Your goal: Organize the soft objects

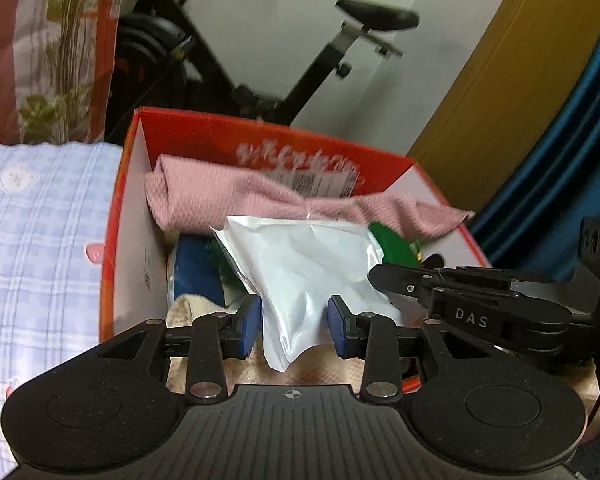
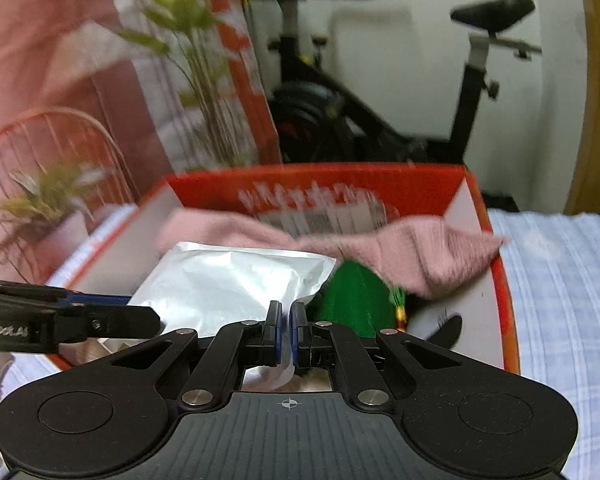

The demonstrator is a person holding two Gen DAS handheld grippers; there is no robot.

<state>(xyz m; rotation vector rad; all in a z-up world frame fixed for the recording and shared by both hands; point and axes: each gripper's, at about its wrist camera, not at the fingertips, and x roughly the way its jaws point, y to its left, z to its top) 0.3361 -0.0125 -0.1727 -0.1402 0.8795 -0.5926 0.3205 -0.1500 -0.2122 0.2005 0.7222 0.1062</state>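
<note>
Over the open red cardboard box (image 1: 132,216), the crinkled white plastic pouch (image 1: 300,264) hangs clamped by both the left gripper (image 1: 294,326) and right gripper (image 2: 285,330); uneven pulling could tear its film or slip it onto the pink knitted cloth (image 1: 220,196).

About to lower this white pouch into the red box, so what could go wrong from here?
The right gripper pinches only the white pouch's thin edge, so it may slip out. The left gripper looks loose around the pouch. The pink cloth already hangs over the red box's rim and could be dragged out.
</note>
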